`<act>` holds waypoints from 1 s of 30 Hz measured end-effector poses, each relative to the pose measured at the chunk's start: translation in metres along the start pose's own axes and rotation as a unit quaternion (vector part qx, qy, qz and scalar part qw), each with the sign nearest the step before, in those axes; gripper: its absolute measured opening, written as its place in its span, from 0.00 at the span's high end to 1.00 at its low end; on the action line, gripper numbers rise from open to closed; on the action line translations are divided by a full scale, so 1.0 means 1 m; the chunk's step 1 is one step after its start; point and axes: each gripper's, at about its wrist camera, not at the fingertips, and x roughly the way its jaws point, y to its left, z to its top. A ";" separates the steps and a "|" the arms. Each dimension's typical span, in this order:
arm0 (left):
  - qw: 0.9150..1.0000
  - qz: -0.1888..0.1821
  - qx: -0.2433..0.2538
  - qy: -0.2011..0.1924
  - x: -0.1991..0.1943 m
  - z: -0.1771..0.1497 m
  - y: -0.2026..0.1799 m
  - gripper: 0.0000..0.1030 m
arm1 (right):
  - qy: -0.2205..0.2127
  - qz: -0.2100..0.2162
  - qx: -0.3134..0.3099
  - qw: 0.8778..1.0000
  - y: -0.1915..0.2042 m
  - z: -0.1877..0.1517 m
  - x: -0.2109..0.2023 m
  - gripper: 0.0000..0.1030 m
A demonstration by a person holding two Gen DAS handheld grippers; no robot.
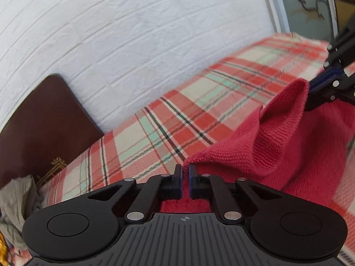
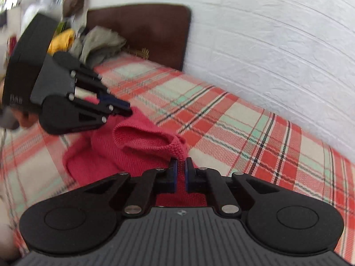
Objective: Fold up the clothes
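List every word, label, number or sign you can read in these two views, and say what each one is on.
No text reads clearly.
Pale lettering on the black body of the left gripper, right wrist view: too blurred to read.
Small round emblem on the right gripper base plate: a mark, no letters.
Small crosshair mark on the left gripper's base plate: no letters.
Gold ornament on the brown headboard: a pattern, no words.

Two matching black hand-held grippers

Left gripper [image 1: 185, 173] and right gripper [image 2: 181, 166] each have black linkage arms with silver pivot pins, blue pads on the fingertips, round black discs flanking a ribbed grey plate, and a small crosshair mark on that plate's front edge.
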 end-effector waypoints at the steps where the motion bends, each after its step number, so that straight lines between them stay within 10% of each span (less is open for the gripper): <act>1: 1.000 -0.001 -0.010 -0.005 -0.003 0.003 0.004 1.00 | -0.011 0.004 0.018 1.000 -0.004 0.005 -0.005 0.94; 11: 0.998 0.012 -0.061 -0.023 0.004 0.026 0.028 1.00 | -0.078 0.024 0.119 0.990 -0.035 0.049 -0.005 0.94; 16: 0.996 -0.054 -0.058 -0.045 -0.003 0.012 0.036 0.16 | -0.093 0.028 0.103 0.990 -0.031 0.055 -0.013 0.98; 22: 0.990 -0.135 -0.038 -0.017 0.018 0.008 0.052 0.13 | -0.104 0.027 0.104 0.989 -0.033 0.056 -0.029 0.99; 30: 0.987 -0.141 -0.024 0.068 0.068 0.002 0.044 0.14 | -0.054 0.002 0.133 0.990 -0.047 0.029 -0.014 0.91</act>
